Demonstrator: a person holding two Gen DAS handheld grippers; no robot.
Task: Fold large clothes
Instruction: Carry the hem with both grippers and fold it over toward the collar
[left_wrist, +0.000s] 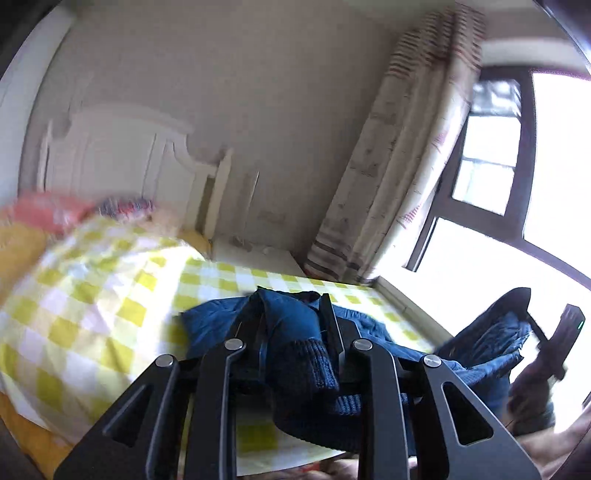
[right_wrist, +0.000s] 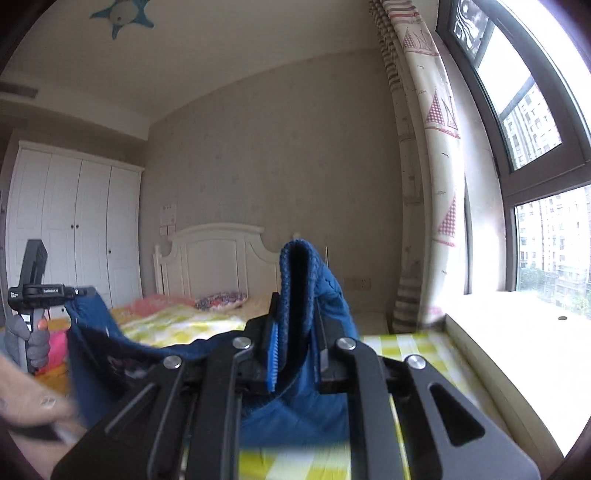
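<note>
A dark blue garment with ribbed knit cuffs (left_wrist: 295, 332) hangs between both grippers above the bed. My left gripper (left_wrist: 291, 321) is shut on one bunched part with a ribbed cuff (left_wrist: 314, 362). My right gripper (right_wrist: 295, 317) is shut on another part, its knit edge (right_wrist: 299, 266) sticking up between the fingers. The right gripper also shows in the left wrist view (left_wrist: 532, 321) at the right, holding blue cloth. The left gripper shows in the right wrist view (right_wrist: 79, 295) at the left, with cloth hanging from it (right_wrist: 96, 343).
A bed with a yellow-and-white checked cover (left_wrist: 92, 295) lies below. A white headboard (right_wrist: 221, 251) and pillows (right_wrist: 219, 300) are at the far end. A curtain (right_wrist: 432, 184) and window sill (right_wrist: 517, 317) are on the right. A white wardrobe (right_wrist: 74, 221) stands at the left.
</note>
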